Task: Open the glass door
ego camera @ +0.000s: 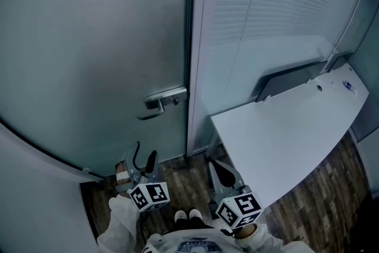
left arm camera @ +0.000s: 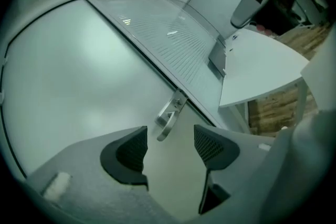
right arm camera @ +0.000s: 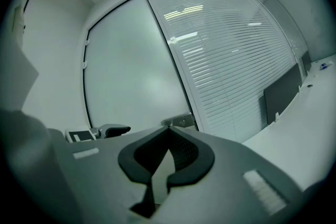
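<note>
Left gripper point(left arm camera: 170, 152) jaws wide apart, empty. Door point(ego camera: 89, 56) handle point(left arm camera: 170, 113) sits ahead of the gap, not touched. Right gripper point(right arm camera: 169, 136) closed, holding nothing.

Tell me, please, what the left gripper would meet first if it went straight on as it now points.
Most likely the door handle, which shows ahead between the open, empty jaws of the left gripper; otherwise the glass door around it. How far off it is, I cannot tell.
</note>
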A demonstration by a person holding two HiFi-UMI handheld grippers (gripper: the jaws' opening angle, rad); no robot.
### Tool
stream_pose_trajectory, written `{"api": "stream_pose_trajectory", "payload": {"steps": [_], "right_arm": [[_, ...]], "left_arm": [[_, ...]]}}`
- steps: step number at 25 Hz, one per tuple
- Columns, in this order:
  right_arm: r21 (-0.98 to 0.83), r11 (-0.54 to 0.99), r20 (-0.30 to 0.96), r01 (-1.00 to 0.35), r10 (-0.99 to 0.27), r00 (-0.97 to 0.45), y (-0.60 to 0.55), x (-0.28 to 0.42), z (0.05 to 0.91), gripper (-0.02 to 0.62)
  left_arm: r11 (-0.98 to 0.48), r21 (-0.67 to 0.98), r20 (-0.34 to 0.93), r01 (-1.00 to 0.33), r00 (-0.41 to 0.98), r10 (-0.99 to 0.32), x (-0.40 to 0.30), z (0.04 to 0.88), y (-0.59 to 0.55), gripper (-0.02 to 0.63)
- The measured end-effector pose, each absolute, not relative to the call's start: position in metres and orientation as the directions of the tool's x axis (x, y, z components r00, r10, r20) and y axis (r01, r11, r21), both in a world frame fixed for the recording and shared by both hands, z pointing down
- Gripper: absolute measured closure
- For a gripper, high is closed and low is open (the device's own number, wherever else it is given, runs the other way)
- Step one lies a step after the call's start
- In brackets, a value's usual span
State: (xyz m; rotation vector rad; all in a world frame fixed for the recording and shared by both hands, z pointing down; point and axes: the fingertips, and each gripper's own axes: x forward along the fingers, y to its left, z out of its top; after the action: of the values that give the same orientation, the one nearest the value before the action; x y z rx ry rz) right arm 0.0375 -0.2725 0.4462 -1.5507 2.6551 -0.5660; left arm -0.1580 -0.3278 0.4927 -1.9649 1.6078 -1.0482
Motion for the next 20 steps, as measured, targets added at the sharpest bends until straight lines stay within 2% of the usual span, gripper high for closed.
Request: {"api": "stream_pose_trajectory", "payload": {"steps": [7,20], "right_arm": [[-0.326,0.401,0.178,-0.856,-0.863,-0.472,-0.273,0.052,0.447,0.592],[-0.328,0.344,0.194,-0.880,-0.887,-0.419,-0.277,0.070,0.454,0.592]], "left_arm": [[-0.267,-0.831,0.285,-0.487,0.038,-0.958,-0.169,0.497,-0.375,0.319],[-0.335,-0.907,0.348,-0.254,-0.007,-0.937,-0.174,0.543,-0.439,0.321]]}}
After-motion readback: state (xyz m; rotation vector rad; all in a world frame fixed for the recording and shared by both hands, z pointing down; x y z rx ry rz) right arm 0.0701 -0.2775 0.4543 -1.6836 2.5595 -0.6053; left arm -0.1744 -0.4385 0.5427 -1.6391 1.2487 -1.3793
